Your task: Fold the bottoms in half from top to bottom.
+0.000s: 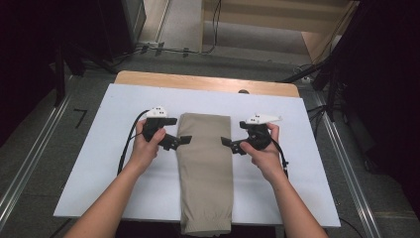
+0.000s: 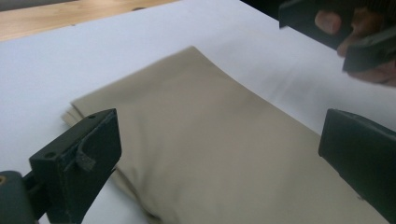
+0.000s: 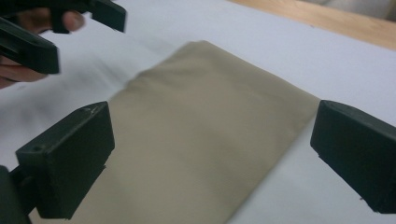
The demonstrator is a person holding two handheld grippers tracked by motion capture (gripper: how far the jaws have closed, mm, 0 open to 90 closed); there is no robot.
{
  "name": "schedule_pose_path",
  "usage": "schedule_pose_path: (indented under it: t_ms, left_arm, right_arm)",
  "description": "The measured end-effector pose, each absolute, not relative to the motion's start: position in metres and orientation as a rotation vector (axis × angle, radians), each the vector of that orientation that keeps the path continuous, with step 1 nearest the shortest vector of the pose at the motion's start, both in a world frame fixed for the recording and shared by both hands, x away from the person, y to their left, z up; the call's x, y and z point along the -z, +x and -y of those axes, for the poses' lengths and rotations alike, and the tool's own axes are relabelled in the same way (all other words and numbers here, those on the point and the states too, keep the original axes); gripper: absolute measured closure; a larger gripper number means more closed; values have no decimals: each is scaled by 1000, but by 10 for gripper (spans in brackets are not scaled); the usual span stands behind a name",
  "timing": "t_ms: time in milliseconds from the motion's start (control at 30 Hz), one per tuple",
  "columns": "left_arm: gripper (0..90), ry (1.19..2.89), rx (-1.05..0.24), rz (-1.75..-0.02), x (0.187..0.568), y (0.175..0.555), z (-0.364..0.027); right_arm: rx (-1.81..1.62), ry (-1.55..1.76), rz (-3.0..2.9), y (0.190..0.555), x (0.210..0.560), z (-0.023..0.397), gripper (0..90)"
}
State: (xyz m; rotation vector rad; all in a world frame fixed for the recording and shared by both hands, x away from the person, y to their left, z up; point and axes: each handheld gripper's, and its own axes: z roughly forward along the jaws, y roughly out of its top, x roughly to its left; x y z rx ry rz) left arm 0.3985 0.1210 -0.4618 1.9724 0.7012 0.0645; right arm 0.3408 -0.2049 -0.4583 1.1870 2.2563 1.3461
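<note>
— Where is the cloth lying right now?

— The folded beige fabric garment, a long narrow rectangle (image 1: 205, 171), is lying flat down the middle of the white-topped bench (image 1: 89, 163), its near end hanging just over the near edge. I'm holding my left tongs (image 1: 184, 140) at its left edge and my right tongs (image 1: 226, 142) at its right edge, both toward the far half. Both pairs are standing wide apart, gripping nothing.

— What are you worrying about?

— Mostly the layers. In the left gripper view the stacked edges are showing at the far left corner, so if I'm biting too shallow I'm likely catching only the top ply and peeling the fold apart. If my two sides are closing unevenly, I'm probably skewing the whole strip. And any tug toward me may be sliding that overhanging end off the bench.
</note>
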Motion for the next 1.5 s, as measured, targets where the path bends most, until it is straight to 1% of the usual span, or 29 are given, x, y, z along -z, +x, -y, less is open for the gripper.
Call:
schedule_pose_path:
  t_ms: [33,133,200,267,400,433,500,567,600,667,700,733,833,867,900,933,1000,1100,1267,1500]
  left_arm:
    - [8,1970,-70,-723,464,407,-120]
    - [47,1987,-60,-781,472,431,-117]
    - [52,1994,-8,-819,479,446,-116]
    - [59,2011,-7,-854,485,457,-114]
    - [140,2037,-22,-940,496,472,-110]
    - [148,2055,-32,-956,499,474,-109]
    - [192,2084,-56,-990,503,476,-106]
    - [272,2108,-91,-1005,503,478,-107]
    - [331,2110,-99,-1021,502,478,-107]
    - [473,2121,-127,-1053,501,479,-108]
    - [523,2134,-136,-1045,501,478,-108]
    - [554,2148,-150,-1035,500,477,-107]
    - [677,2196,-174,-992,500,473,-102]
    - [764,2196,-141,-972,501,473,-100]
    - [836,2196,-145,-963,501,472,-100]
    - [863,2191,-157,-959,501,472,-99]
    - [880,2173,-140,-969,500,475,-99]
    - [887,2156,-140,-974,497,481,-101]
    - [889,2152,-200,-963,479,494,-99]
    - [889,2111,-263,-936,445,518,-87]
  right_arm:
    - [-1334,1210,-2258,350,462,206,0]
    - [-1305,1269,-2252,374,472,208,42]
    - [-1293,1304,-2260,390,481,208,61]
    - [-1237,1321,-2262,401,487,207,138]
    - [-1167,1389,-2280,425,502,207,146]
    - [-1150,1402,-2280,429,505,206,169]
    - [-1098,1428,-2287,435,513,205,201]
    - [-1073,1420,-2284,438,518,205,239]
    - [-1083,1419,-2275,438,518,206,279]
    - [-1080,1425,-2254,438,519,207,447]
    - [-1070,1422,-2249,437,518,207,514]
    - [-1089,1415,-2263,437,518,207,584]
    - [-1131,1364,-2316,434,520,202,701]
    - [-1127,1352,-2331,433,519,200,754]
    - [-1132,1348,-2347,434,518,200,791]
    - [-1130,1342,-2349,435,518,199,824]
    - [-1128,1326,-2356,437,517,200,850]
    - [-1165,1322,-2340,440,512,202,862]
    - [-1174,1292,-2304,447,498,203,869]
    - [-1165,1314,-2233,471,469,214,873]
